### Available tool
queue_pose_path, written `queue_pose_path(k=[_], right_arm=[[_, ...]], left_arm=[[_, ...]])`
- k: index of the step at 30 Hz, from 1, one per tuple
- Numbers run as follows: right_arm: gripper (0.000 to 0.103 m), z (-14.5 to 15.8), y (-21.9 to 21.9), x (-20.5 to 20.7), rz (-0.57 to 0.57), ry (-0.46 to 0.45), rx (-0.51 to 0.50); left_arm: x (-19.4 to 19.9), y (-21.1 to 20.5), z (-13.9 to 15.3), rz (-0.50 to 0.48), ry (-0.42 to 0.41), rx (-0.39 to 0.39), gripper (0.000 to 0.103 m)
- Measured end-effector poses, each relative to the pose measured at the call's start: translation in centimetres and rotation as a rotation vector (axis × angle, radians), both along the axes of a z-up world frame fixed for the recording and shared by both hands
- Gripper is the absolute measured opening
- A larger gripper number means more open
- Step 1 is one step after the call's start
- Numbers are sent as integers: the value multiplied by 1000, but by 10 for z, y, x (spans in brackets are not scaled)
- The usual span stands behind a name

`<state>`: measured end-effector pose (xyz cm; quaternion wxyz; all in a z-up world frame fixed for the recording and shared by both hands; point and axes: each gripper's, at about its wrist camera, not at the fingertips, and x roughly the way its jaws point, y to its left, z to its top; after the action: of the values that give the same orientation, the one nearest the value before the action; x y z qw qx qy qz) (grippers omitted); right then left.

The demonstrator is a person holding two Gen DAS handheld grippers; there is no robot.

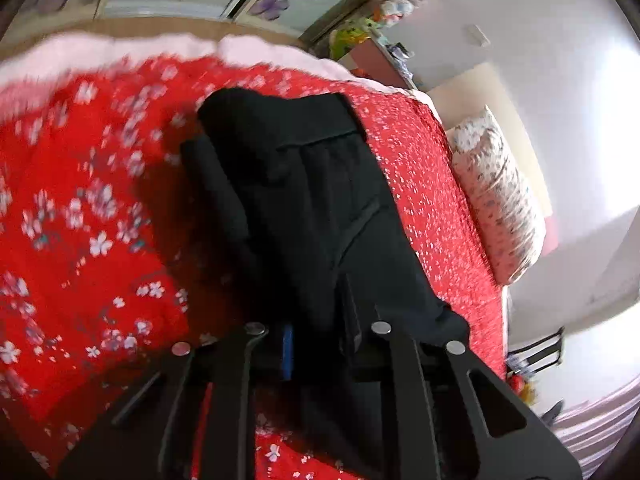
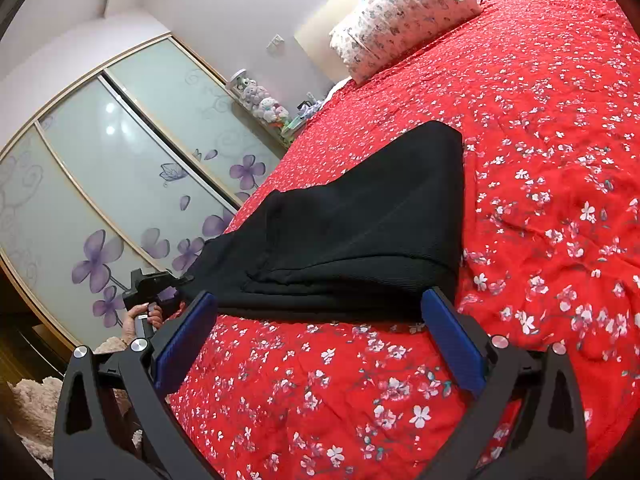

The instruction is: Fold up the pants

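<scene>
Our left tongs [image 1: 320, 344] are clamped on the black pants [image 2: 352, 232] edge to lift a fold, while our right tongs [image 2: 320, 340] gape apart, empty, over the bed [image 2: 520, 160].

Left gripper [image 1: 320, 320], bottom centre of its own view: jaws closed together, black cloth pinched between them. Right gripper [image 2: 320, 320], bottom of its own view: jaws wide apart, holding nothing. A hand [image 2: 140, 318] at lower left grasps the left gripper's handle.
</scene>
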<state>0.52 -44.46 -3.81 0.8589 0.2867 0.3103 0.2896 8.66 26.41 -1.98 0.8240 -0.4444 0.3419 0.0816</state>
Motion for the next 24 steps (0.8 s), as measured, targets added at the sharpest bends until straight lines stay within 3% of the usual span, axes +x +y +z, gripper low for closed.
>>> queue_pose_path(k=[14,24], right_arm=[[102,2,1,2,-1,-9,17],[102,6,-4,2,-25,-29,81]], left_arm=[[7,-58,79,-109,-33,295,14],[16,-139,145,-262,-99,519,14]])
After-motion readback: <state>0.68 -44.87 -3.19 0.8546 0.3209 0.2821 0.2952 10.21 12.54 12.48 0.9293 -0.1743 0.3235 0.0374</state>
